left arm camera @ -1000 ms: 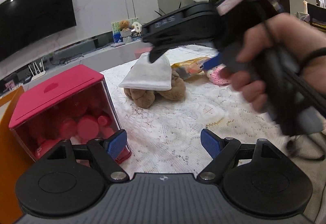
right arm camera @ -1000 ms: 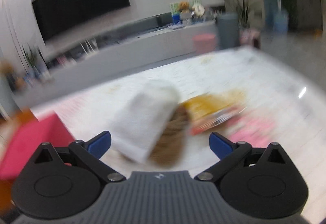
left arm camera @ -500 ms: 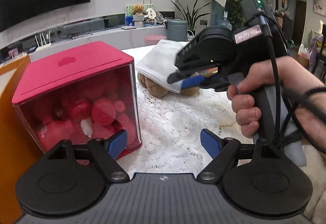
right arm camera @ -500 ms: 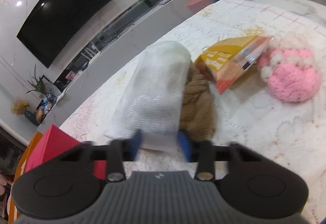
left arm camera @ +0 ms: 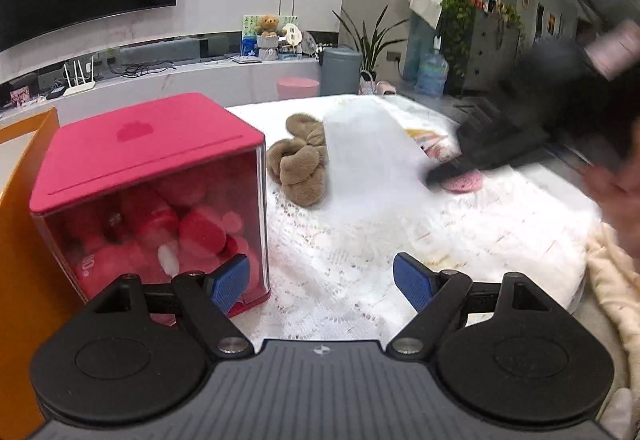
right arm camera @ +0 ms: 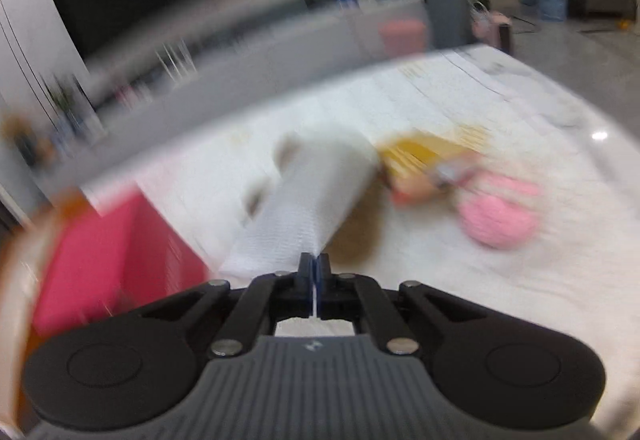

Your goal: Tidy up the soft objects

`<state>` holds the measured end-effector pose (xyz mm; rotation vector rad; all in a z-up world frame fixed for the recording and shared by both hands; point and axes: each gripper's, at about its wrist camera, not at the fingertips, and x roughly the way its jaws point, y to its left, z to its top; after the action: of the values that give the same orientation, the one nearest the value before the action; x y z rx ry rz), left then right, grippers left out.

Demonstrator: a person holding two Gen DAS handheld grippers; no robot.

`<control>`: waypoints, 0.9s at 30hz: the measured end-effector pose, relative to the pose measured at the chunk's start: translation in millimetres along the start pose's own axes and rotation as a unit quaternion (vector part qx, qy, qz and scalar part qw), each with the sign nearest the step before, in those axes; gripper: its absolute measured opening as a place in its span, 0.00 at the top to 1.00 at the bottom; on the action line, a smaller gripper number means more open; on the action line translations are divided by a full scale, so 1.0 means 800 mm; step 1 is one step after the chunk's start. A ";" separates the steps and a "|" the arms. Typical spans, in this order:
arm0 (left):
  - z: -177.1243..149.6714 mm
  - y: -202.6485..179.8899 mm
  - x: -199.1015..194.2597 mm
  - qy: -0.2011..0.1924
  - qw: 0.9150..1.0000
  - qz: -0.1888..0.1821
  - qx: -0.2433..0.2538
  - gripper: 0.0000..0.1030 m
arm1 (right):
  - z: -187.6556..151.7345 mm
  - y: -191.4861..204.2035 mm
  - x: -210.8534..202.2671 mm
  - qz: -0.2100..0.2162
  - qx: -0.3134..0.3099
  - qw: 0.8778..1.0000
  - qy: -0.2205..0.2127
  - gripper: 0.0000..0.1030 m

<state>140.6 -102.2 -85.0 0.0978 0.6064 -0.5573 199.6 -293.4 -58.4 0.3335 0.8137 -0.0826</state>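
My right gripper (right arm camera: 314,264) is shut on the near edge of a white cloth (right arm camera: 308,204), which hangs stretched in front of it. In the left wrist view that white cloth (left arm camera: 368,164) is lifted off the brown plush toy (left arm camera: 300,164), pulled rightward by the blurred right gripper (left arm camera: 436,174). My left gripper (left arm camera: 322,282) stands open and empty, low over the lace tablecloth (left arm camera: 360,264), beside a red-lidded clear box (left arm camera: 152,180) full of red soft pieces. A pink knitted item (right arm camera: 500,216) and a yellow packet (right arm camera: 424,160) lie to the right.
An orange container wall (left arm camera: 20,224) stands left of the red box. A cream blanket (left arm camera: 612,280) hangs off the table's right edge. A person's hand (left arm camera: 616,200) holds the right gripper. Beyond the table are a TV, a low counter, a bin and plants.
The right gripper's jaws went from wide open to shut on the white cloth's edge, then pulled it up and rightward off the brown plush. The left gripper stayed open.
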 end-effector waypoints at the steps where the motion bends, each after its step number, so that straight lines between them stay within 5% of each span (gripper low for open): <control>1: 0.000 0.001 -0.001 0.000 1.000 -0.002 -0.004 0.07 | -0.003 -0.002 -0.007 -0.018 -0.009 1.000 0.022 1.00; 6: 0.002 0.004 -0.001 0.000 1.000 0.000 -0.011 0.07 | -0.038 -0.017 -0.035 -0.102 -0.087 0.990 0.047 1.00; 9: 0.005 0.007 0.001 -0.002 1.000 0.003 -0.015 0.07 | -0.050 -0.042 -0.024 -0.082 -0.050 0.993 0.065 1.00; 12: 0.007 0.010 0.005 0.007 1.000 -0.005 -0.022 0.08 | -0.057 -0.060 -0.001 -0.075 -0.009 0.993 0.086 0.85; 14: 0.008 0.011 0.005 0.006 1.000 -0.015 -0.011 0.08 | -0.055 -0.065 0.003 -0.086 0.007 0.992 0.096 0.37; 16: 0.008 0.011 0.003 0.003 1.000 -0.021 0.001 0.08 | -0.049 -0.063 -0.006 -0.093 0.012 0.993 0.073 0.20; 18: 0.008 0.008 0.003 0.002 1.000 -0.022 0.004 0.08 | -0.043 -0.065 -0.018 -0.078 0.023 0.996 0.043 0.19; 20: 0.007 0.008 0.004 0.003 1.000 -0.019 -0.006 0.08 | -0.035 -0.069 -0.019 -0.061 0.046 0.997 0.033 0.05; 27: 0.003 0.013 0.012 0.020 1.000 -0.017 -0.016 0.08 | -0.020 -0.036 0.009 -0.029 0.041 0.999 -0.009 0.04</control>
<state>153.6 -98.5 -89.2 0.0690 0.6575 -0.5803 187.9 -314.8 -81.1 0.3866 0.8035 -0.1735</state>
